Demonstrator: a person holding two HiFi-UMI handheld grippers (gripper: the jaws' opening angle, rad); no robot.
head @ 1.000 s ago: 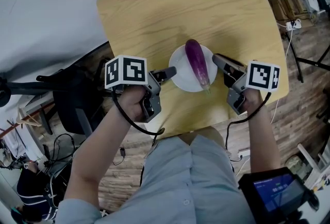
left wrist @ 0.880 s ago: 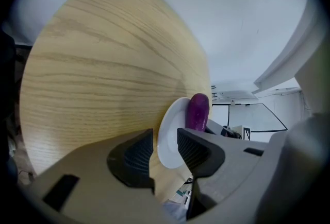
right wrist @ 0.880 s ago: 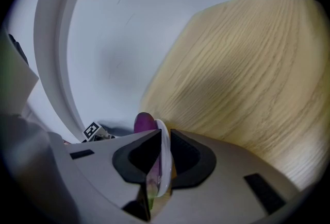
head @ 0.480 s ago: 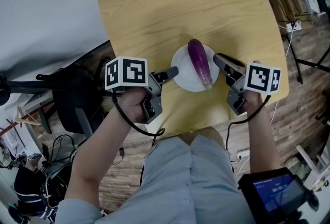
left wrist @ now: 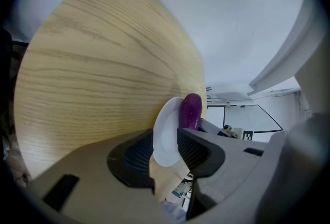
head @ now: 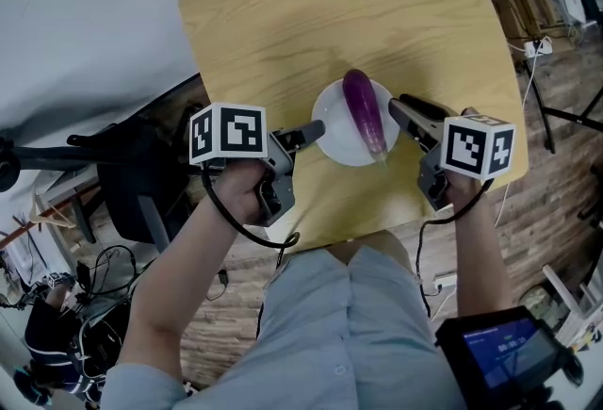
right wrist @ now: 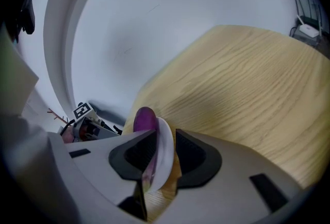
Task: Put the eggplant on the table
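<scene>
The left gripper (head: 316,128) and right gripper (head: 400,106) tilt down over the table's (head: 283,22) near edge, flanking a white plate (head: 330,142). The left pinches the plate's rim. The right's jaws have just been opening (the opposite rim sits loosely between them), and the eggplant (head: 363,111) lies on the plate.

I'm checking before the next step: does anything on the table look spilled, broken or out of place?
Nothing is spilled or broken. The eggplant lies lengthwise on the plate, one end reaching the near rim. The left gripper clamps the plate's rim. The right gripper has just been opening its jaws, and the opposite rim sits between them.
</scene>
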